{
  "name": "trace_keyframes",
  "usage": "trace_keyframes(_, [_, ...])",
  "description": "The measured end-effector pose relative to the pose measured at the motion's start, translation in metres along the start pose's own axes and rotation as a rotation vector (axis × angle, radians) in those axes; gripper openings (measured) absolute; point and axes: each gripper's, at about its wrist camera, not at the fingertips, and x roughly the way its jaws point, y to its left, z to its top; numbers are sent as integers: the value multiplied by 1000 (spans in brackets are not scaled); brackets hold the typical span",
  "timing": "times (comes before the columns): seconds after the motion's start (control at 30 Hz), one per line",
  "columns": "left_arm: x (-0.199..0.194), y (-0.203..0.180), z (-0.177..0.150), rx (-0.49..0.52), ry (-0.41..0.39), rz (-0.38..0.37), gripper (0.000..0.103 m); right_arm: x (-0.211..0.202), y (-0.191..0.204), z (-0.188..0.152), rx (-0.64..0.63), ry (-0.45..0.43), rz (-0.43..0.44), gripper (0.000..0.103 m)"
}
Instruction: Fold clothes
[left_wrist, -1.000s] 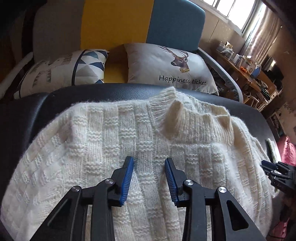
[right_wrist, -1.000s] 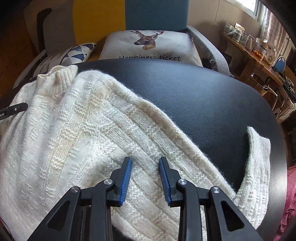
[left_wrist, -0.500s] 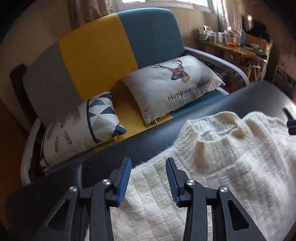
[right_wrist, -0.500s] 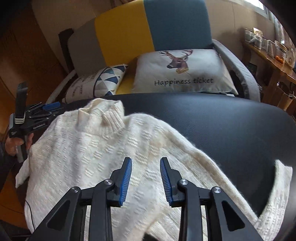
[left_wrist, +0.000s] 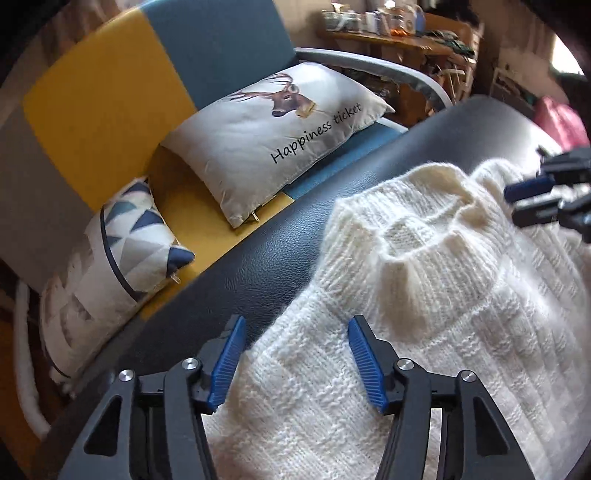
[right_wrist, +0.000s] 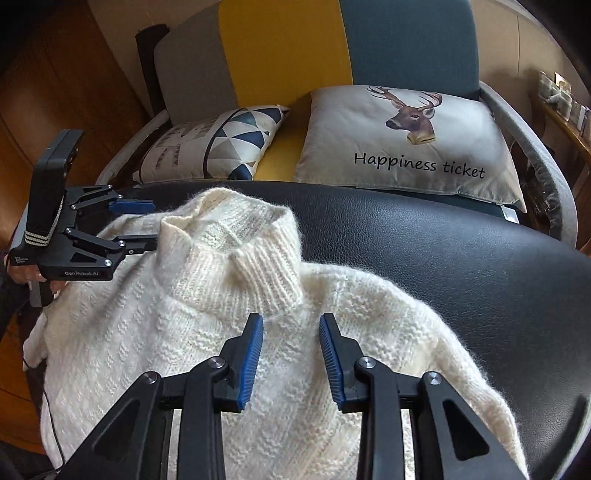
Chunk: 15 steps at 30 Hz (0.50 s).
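A cream knitted sweater (left_wrist: 443, 350) (right_wrist: 166, 350) lies spread on the black leather table (left_wrist: 266, 266) (right_wrist: 443, 251), its ribbed roll collar (left_wrist: 424, 236) (right_wrist: 236, 236) toward the sofa. My left gripper (left_wrist: 295, 325) hovers over the shoulder edge left of the collar. Its jaws are opening, with knit below them and nothing pinched. My right gripper (right_wrist: 291, 319) stands open just above the knit below the collar's right side, holding nothing. Each gripper shows in the other view: the left gripper (right_wrist: 149, 223) beside the collar, the right gripper (left_wrist: 528, 203) at the far right.
Behind the table is a sofa (right_wrist: 295, 55) in grey, yellow and blue, with a deer cushion (right_wrist: 406, 140) (left_wrist: 280, 147) and a triangle-patterned cushion (right_wrist: 214, 144) (left_wrist: 122, 243). A wooden shelf (left_wrist: 388, 29) with jars stands at the back right. A hand (right_wrist: 22, 275) holds the left gripper.
Both grippers have travelled across the sweater's body up to its collar end. The left view has rolled and its jaws now stand wider. The right jaws look unchanged.
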Motion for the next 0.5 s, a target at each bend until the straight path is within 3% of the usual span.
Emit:
trace_keyframes(0.03, [-1,2,-3,-29,-4,-24,43,2,-1,-1,-4,3,-16,32])
trace_keyframes(0.07, [-3,5,-5,-59,-9,-44,20,4,-1,-1,-10,6,-37,32])
trace_keyframes(0.1, [-7,8,-9,-94,-20,-41,11,5,-2,-1,-16,3,-53,32])
trace_keyframes(0.23, [-19,21,-34,-238,-76,9,11,14,0,-2,-44,-16,-97,32])
trace_keyframes(0.33, [-20,27,-46,-313,-83,-1,12,19,3,0,-56,-28,-127,32])
trace_keyframes(0.5, [-30,24,-44,-315,-92,19,17,16,-7,0,-8,-37,-80,32])
